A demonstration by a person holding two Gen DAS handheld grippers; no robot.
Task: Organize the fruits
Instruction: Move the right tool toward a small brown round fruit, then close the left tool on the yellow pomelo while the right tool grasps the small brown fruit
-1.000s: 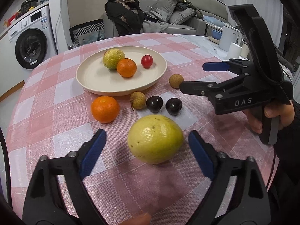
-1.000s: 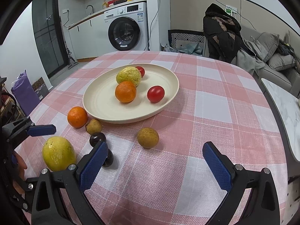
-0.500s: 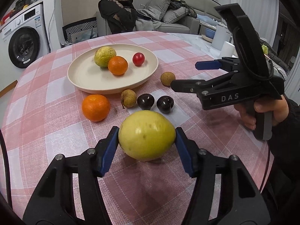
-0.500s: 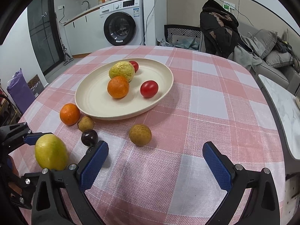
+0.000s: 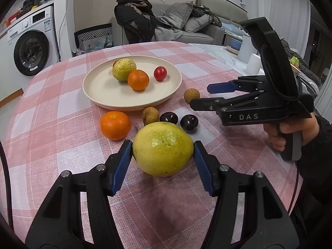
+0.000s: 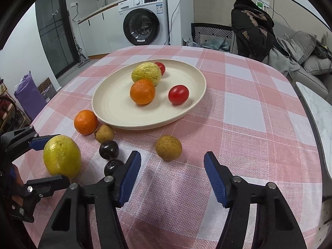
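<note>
My left gripper (image 5: 163, 152) is shut on a large yellow-green fruit (image 5: 162, 148) low on the checked cloth; both blue pads press its sides. My right gripper (image 6: 172, 159) has its jaws closing, and a brown longan (image 6: 168, 147) lies just ahead between the tips, untouched. The cream plate (image 5: 103, 95) holds a yellow-green fruit (image 5: 124, 69), an orange (image 5: 138, 79) and a red tomato (image 5: 160, 73). In front of the plate lie another orange (image 5: 115, 125), a second longan (image 5: 150, 115) and two dark plums (image 5: 168, 117).
The round table's edge (image 6: 311, 124) curves close on the right, with a marble surface (image 6: 317, 103) beyond it. A washing machine (image 6: 143, 27), a chair (image 6: 211, 33) and a sofa with clothes (image 5: 145, 25) stand behind the table. A person's hand (image 5: 290, 128) holds the right gripper.
The left jaws have closed onto the large yellow-green fruit. The right jaws, wide a moment ago, have narrowed around the space by the longan.
</note>
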